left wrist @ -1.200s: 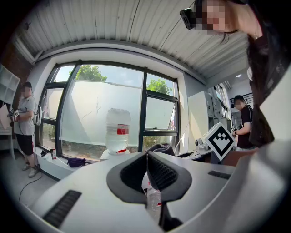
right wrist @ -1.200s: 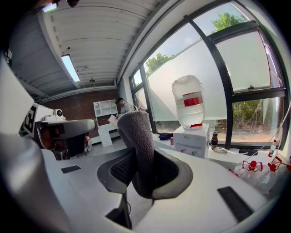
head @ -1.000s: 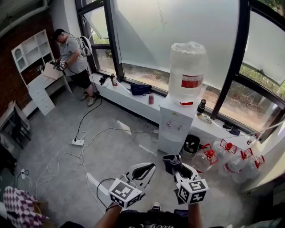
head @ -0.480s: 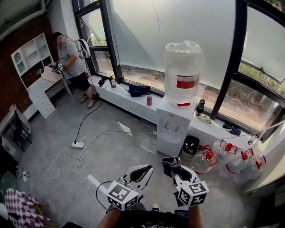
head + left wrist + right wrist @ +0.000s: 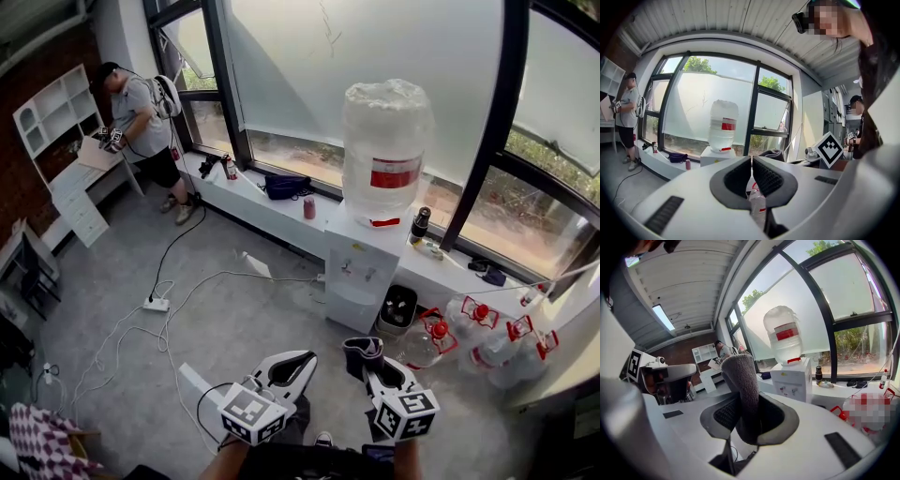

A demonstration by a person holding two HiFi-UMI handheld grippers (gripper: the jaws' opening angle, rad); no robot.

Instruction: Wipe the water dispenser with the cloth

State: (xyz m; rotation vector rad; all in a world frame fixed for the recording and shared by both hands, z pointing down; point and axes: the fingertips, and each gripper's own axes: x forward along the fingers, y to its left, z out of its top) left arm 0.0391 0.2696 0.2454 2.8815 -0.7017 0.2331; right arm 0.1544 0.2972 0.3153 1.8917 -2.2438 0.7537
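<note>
The right gripper [image 5: 373, 366], low centre, clamps the cloth [image 5: 360, 345]; the water dispenser [image 5: 359, 277] stands directly above it in frame, well apart. The left gripper [image 5: 294, 367], jaws nearly touching, holds nothing.

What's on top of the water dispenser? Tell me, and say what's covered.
A big clear bottle with a red label stands upended on the white water dispenser. Its mouth, sunk into the dispenser's top, cannot be seen.
</note>
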